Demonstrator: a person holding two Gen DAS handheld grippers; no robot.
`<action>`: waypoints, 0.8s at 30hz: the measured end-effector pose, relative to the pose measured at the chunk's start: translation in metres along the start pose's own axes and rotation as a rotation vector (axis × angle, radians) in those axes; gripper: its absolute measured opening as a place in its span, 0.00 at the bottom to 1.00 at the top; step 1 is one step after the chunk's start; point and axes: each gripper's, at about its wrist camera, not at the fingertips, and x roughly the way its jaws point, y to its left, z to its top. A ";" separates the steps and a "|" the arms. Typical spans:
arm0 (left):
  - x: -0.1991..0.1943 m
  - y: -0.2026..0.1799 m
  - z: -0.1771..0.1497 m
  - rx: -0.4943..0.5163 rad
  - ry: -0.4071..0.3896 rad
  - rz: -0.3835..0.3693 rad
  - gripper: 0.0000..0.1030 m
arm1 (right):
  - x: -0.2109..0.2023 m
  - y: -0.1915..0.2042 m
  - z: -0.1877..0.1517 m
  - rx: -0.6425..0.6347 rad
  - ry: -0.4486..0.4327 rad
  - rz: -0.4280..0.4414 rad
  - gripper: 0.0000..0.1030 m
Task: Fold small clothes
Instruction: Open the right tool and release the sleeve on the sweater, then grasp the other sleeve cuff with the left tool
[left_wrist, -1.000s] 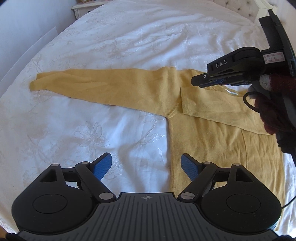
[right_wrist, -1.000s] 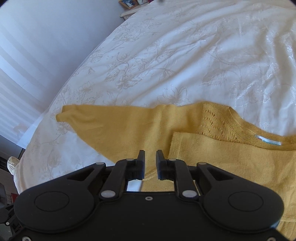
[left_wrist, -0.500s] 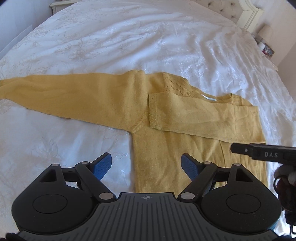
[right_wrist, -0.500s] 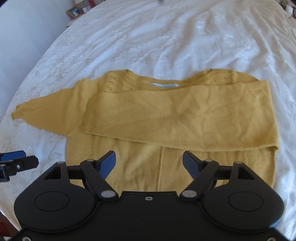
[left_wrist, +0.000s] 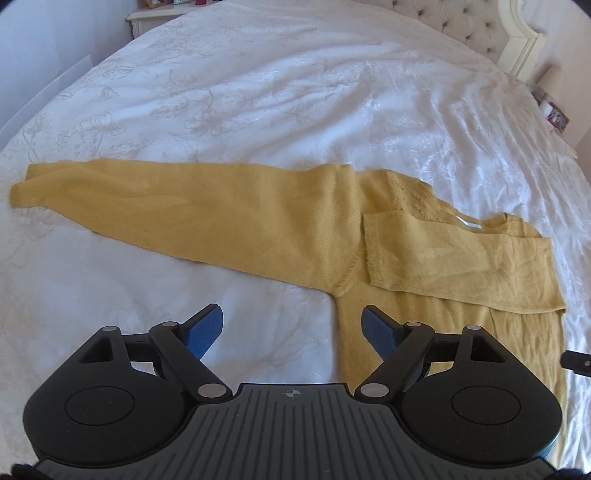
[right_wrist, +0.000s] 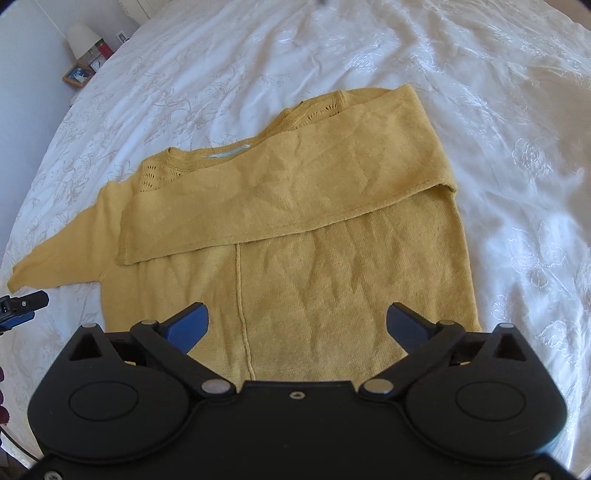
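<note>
A mustard-yellow knitted sweater (right_wrist: 332, 266) lies flat on the white bed. One sleeve (right_wrist: 280, 192) is folded across the chest; the other sleeve (left_wrist: 177, 210) stretches out straight to the left in the left wrist view. My left gripper (left_wrist: 293, 326) hovers open above the sheet just beside the sweater's armpit, nothing between its blue pads. My right gripper (right_wrist: 297, 319) hangs over the sweater's lower body, its jaws still opening wide, with nothing held. The tip of the left gripper (right_wrist: 24, 302) shows at the left edge of the right wrist view.
The white embroidered bedspread (left_wrist: 258, 85) spreads all around the sweater. A padded headboard (left_wrist: 461, 26) stands at the far right, a bedside cabinet (left_wrist: 147, 16) at the far left. A lamp and picture frames (right_wrist: 83, 51) sit on a side table.
My right gripper has let go, opened from nearly shut to wide, and swung back from the sleeve area to above the sweater's hem. The left gripper shifted slightly, still open.
</note>
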 end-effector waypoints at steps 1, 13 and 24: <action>-0.001 0.009 0.003 0.001 -0.006 0.018 0.80 | 0.001 0.002 -0.001 0.006 0.000 -0.002 1.00; -0.007 0.147 0.043 -0.060 -0.099 0.149 0.80 | 0.000 0.058 -0.003 -0.018 -0.007 0.056 1.00; -0.003 0.238 0.085 -0.056 -0.171 0.162 0.79 | 0.014 0.129 0.008 -0.124 0.024 0.119 1.00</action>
